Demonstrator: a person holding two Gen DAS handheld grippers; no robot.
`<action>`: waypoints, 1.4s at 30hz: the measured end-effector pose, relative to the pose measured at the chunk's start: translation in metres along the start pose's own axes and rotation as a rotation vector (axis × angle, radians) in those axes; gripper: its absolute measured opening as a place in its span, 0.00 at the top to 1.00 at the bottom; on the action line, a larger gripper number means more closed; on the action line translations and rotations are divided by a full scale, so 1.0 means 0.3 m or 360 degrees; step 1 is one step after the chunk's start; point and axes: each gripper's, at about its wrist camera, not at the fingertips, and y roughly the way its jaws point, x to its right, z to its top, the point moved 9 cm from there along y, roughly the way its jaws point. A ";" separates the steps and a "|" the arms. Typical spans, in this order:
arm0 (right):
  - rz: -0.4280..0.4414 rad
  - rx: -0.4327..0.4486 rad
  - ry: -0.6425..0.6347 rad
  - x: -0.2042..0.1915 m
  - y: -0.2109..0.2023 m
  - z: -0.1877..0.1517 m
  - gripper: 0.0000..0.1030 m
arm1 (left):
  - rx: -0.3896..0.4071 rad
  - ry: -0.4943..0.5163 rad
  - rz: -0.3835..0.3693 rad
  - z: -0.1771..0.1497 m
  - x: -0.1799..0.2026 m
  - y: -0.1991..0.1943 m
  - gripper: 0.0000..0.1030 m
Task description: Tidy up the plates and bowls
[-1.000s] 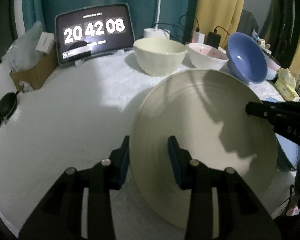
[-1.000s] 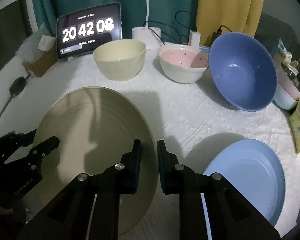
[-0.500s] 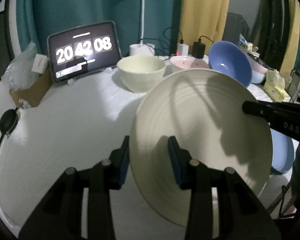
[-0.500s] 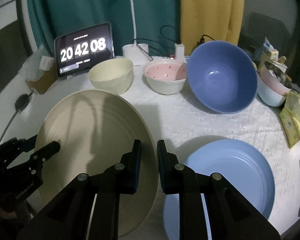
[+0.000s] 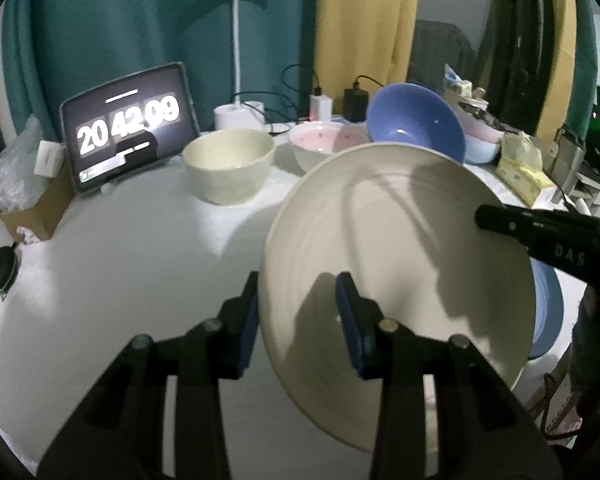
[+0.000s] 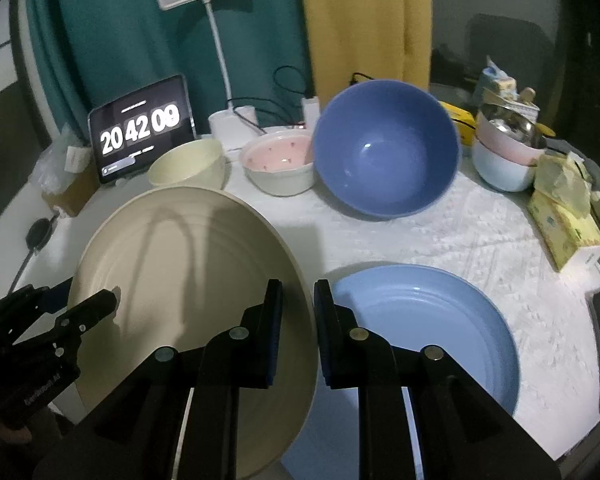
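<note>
A large cream plate (image 5: 400,248) (image 6: 188,280) is held in the air above the table, tilted. My left gripper (image 5: 298,316) clamps its left rim, with one finger on each face. My right gripper (image 6: 298,320) clamps its right rim the same way. A light blue plate (image 6: 428,336) lies flat on the table under the cream plate's right side; its edge shows in the left wrist view (image 5: 544,312). Behind stand a cream bowl (image 6: 188,162), a pink-lined bowl (image 6: 280,164) and a tilted big blue bowl (image 6: 386,152).
A tablet clock (image 6: 142,128) and a desk lamp (image 6: 220,60) stand at the back with chargers and cables. Stacked small bowls (image 6: 504,152) and tissue packs (image 6: 564,216) are on the right. A cardboard box (image 5: 32,212) sits on the left.
Both grippers have lifted the cream plate higher off the table and carried it toward the light blue plate, which now shows more fully beneath it.
</note>
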 end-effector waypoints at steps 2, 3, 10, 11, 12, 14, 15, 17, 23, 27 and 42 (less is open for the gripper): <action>-0.0008 0.0005 0.0021 0.024 -0.007 -0.003 0.82 | 0.0002 0.0012 -0.0011 0.005 0.023 0.002 0.63; -0.0011 0.0008 0.0030 0.034 -0.011 -0.004 0.82 | 0.0001 0.0017 -0.0016 0.007 0.034 0.004 0.63; -0.0029 0.0028 0.0090 0.111 -0.038 -0.016 0.82 | -0.0016 0.0069 -0.0038 0.011 0.119 0.013 0.63; -0.0032 0.0029 0.0096 0.121 -0.041 -0.018 0.82 | -0.0017 0.0075 -0.0040 0.011 0.128 0.014 0.63; -0.0033 0.0031 0.0102 0.132 -0.043 -0.020 0.82 | -0.0019 0.0082 -0.0042 0.011 0.138 0.014 0.63; -0.0033 0.0034 0.0114 0.149 -0.049 -0.028 0.82 | -0.0026 0.0097 -0.0041 0.012 0.159 0.016 0.63; -0.0032 0.0036 0.0119 0.157 -0.053 -0.032 0.82 | -0.0029 0.0105 -0.0039 0.012 0.167 0.016 0.63; -0.0026 0.0044 0.0131 0.174 -0.058 -0.037 0.82 | -0.0033 0.0124 -0.0034 0.013 0.185 0.016 0.63; -0.0011 0.0058 0.0172 0.234 -0.067 -0.054 0.82 | -0.0063 0.0162 -0.0029 0.001 0.251 0.026 0.63; -0.0022 0.0066 0.0186 0.284 -0.081 -0.069 0.82 | -0.0081 0.0196 -0.0038 -0.008 0.304 0.036 0.63; -0.0064 0.0068 0.0292 0.451 -0.087 -0.102 0.82 | -0.0135 0.0289 -0.0065 -0.005 0.454 0.084 0.63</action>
